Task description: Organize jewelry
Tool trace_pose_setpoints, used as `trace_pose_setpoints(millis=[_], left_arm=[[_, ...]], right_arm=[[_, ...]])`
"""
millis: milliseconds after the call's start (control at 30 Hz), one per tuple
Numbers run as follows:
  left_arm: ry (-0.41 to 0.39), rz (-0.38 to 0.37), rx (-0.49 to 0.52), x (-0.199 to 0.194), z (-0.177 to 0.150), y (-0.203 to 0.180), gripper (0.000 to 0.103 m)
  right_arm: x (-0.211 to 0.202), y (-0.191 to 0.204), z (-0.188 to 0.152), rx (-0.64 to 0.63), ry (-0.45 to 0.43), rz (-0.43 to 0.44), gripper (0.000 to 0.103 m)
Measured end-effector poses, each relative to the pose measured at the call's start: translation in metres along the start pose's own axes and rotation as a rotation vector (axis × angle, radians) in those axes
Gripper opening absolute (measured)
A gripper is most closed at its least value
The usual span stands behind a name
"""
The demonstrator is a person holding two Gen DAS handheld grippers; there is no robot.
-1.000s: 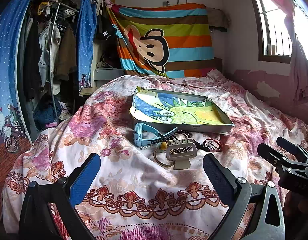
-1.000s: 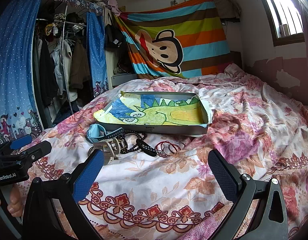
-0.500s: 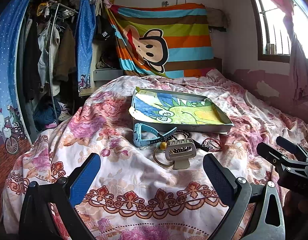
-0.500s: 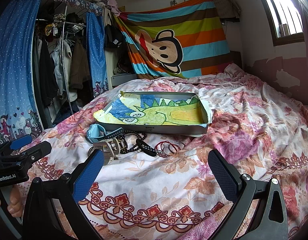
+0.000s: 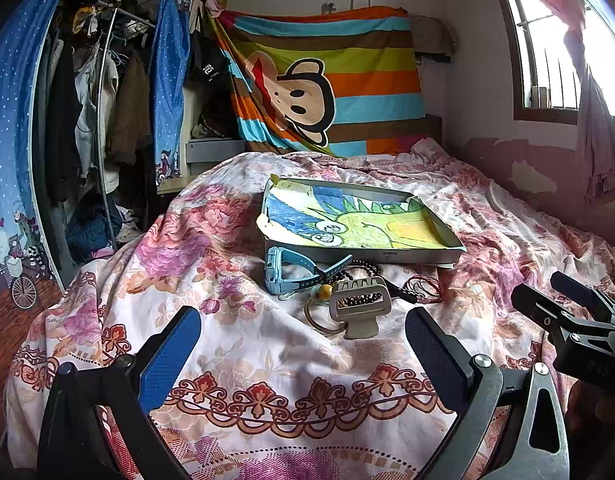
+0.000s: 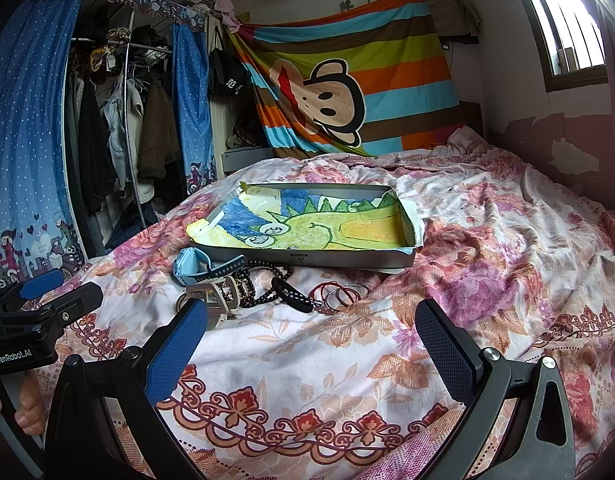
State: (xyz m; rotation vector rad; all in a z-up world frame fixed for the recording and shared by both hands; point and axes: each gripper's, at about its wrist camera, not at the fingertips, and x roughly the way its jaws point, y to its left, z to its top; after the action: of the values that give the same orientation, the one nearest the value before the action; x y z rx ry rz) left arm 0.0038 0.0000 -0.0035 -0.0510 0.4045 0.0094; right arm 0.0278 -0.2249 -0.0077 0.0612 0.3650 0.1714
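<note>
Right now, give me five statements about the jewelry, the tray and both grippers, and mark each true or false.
1. The left gripper is open and holds nothing. True.
2. The blue watch lies inside the tray. False: it lies on the bedspread in front of the tray.
3. The tray is lined with a crayon drawing and holds no jewelry. True.
4. The right gripper is shut on the red bangles. False: it is open, and the bangles lie on the bedspread.
5. The beige hair claw stands on the windowsill. False: it rests among the jewelry beside the dark bead strand.
</note>
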Motion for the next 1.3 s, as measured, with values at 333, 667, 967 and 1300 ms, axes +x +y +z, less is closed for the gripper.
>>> trace_pose_setpoints(millis=[333,667,967,1300], left_arm=[[-0.001,0.0,0.001,-0.0001,0.0,-0.0001,0.103],[-0.001,0.0,0.002,0.0003,-0.0002,-0.0002,0.103],[-0.002,0.001,0.003,0.0002,-0.0002,-0.0004,0.103],[-0.001,0.002,0.005,0.0008,-0.0005,-0.0005,0.103]], right_arm=[[-0.0002,0.0001,0.0005,0.0,0.0,0.0,0.102],[-0.0004,0.0002,0.0016,0.0,0.0,0.0,0.102],[-0.0009,0.0012,0.0025,0.0,0.0,0.001,0.102],[0.0004,0.0018,0.0032,0.001,0.004,0.001,0.102]])
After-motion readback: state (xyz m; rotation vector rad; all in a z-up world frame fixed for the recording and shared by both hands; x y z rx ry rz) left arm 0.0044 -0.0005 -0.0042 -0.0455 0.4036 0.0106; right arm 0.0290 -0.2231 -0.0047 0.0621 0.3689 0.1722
